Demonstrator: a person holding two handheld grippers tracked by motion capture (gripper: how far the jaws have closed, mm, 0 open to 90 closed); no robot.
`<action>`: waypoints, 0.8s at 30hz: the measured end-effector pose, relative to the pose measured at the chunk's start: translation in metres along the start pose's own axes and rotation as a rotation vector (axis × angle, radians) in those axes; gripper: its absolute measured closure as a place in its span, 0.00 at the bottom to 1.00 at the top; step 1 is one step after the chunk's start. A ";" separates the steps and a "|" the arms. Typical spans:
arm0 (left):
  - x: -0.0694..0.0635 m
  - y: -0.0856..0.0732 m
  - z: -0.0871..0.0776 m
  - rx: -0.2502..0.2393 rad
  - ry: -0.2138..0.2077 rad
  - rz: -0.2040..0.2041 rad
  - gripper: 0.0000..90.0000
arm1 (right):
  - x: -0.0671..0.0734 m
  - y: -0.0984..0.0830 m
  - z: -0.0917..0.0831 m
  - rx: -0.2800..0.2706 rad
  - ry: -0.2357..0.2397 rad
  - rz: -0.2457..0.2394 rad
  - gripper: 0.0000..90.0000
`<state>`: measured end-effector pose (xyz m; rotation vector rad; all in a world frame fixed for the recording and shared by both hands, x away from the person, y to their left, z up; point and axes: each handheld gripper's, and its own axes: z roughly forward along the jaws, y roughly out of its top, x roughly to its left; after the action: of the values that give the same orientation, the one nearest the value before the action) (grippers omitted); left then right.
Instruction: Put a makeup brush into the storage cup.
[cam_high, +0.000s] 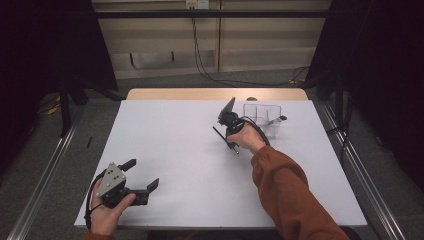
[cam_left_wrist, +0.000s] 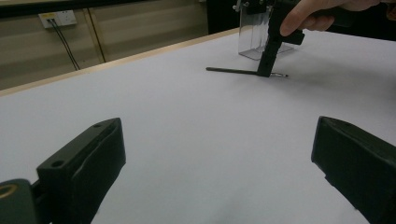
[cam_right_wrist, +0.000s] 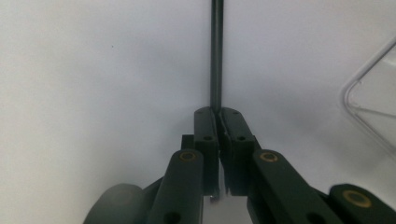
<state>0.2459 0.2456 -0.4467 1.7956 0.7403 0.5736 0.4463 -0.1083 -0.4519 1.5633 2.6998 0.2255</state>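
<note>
Nearest the person, the left gripper (cam_high: 142, 177) is held low over the near left part of the white table (cam_high: 170, 150), its jaws spread wide with nothing between them. Farther out, right of centre, the right gripper (cam_right_wrist: 217, 112) is seen clamped on a thin black pen (cam_right_wrist: 216, 51), the jaws pressed together around its shaft. The pen lies flat on the table, its long axis running straight ahead out of the jaws and away from the clear compartment box (cam_high: 263, 116) just beyond. The box is judged nearer to the right hand; a lift and a turn toward it would be needed.
</note>
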 end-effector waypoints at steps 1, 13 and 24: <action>0.000 0.000 0.000 0.001 0.001 0.000 0.03 | 0.000 0.000 0.000 0.000 0.001 -0.001 0.96; 0.001 0.000 0.000 0.001 0.002 -0.001 0.03 | 0.000 -0.003 0.000 -0.022 -0.003 -0.048 0.96; 0.001 -0.001 0.000 0.000 0.004 -0.002 0.03 | -0.003 -0.011 -0.007 -0.065 0.034 -0.058 0.96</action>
<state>0.2464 0.2460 -0.4473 1.7943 0.7450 0.5762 0.4375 -0.1168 -0.4462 1.4757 2.7289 0.3376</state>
